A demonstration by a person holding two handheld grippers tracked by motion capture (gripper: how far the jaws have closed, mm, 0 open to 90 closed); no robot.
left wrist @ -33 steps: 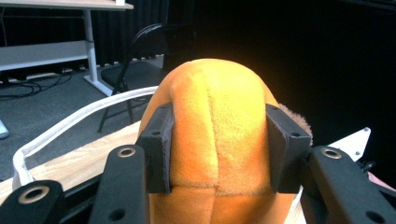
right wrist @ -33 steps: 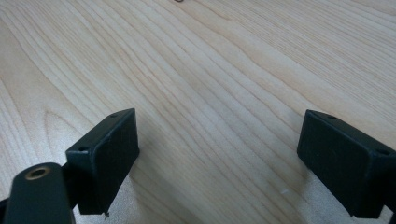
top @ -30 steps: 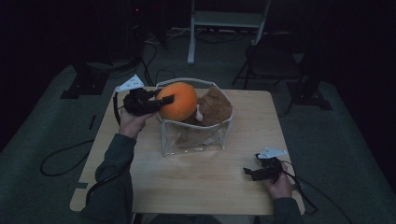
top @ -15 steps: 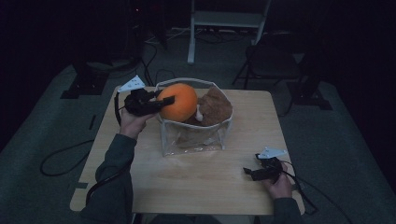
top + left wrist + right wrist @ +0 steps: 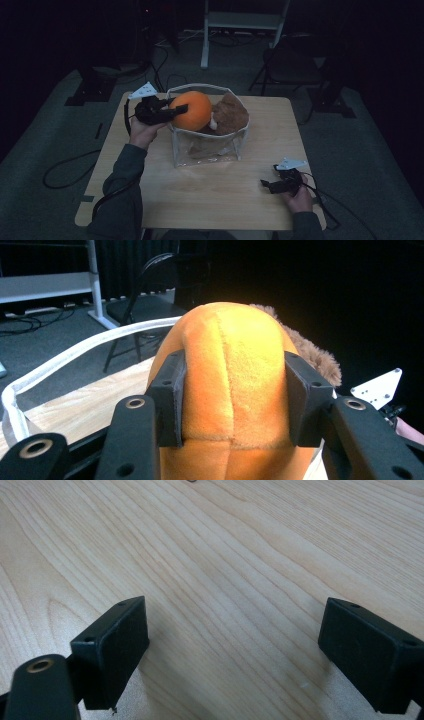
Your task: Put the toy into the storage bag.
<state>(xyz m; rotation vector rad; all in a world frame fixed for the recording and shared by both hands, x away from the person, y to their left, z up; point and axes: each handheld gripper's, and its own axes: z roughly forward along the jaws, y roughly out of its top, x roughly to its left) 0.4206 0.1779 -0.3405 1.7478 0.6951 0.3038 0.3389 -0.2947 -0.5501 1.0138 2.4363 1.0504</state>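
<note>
An orange plush ball (image 5: 193, 110) (image 5: 232, 390) is held over the left side of a clear bag with a white rim (image 5: 176, 145). My left gripper (image 5: 175, 111) (image 5: 234, 397) is shut on it, both pads pressing into its sides. A brown furry plush toy (image 5: 229, 115) (image 5: 320, 360) lies in the bag beside the ball, on its right. Near the table's front right corner my right gripper (image 5: 264, 185) (image 5: 232, 650) rests low over the bare wood, open, nothing between its jaws.
The wooden table (image 5: 210, 195) stands on a grey floor. A dark folding chair (image 5: 290, 65) and a white frame (image 5: 240, 22) stand behind it. Cables (image 5: 65, 167) trail on the floor at left. Bare tabletop lies in front of the bag.
</note>
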